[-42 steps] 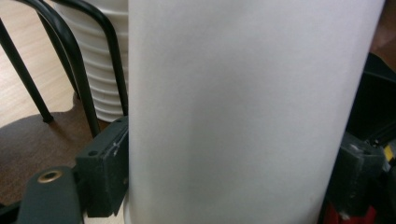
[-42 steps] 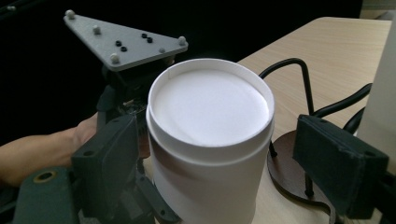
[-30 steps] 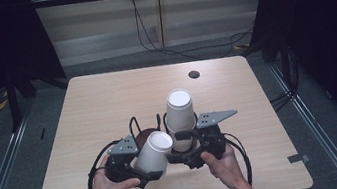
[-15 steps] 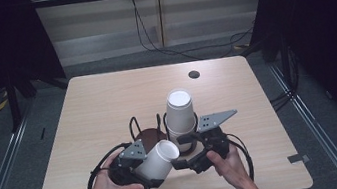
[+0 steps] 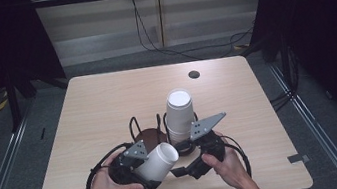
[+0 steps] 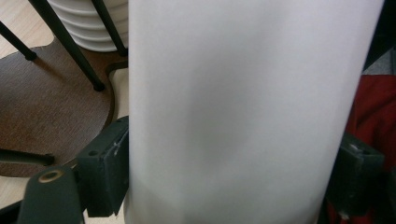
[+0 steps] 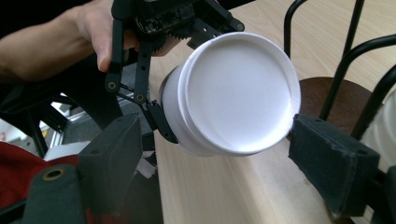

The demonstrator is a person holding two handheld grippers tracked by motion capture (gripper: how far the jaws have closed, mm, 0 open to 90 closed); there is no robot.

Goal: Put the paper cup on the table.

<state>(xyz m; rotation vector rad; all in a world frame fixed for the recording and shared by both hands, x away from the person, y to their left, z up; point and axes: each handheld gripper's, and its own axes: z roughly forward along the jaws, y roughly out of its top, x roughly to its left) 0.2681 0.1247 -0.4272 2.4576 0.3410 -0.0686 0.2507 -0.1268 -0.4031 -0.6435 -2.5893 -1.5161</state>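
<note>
We see the left gripper clamped on a white paper cup, tilted above the table near the cup stack. The right gripper stands open, jaws flanking the cup's rim without touching.

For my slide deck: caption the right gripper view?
Left gripper holds a white cup before the open right gripper.

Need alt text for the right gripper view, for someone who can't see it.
A white paper cup, its open mouth toward the camera, is clamped by the left gripper in a hand. The right gripper has its jaws open on either side of the cup's rim, above the wooden table.
</note>
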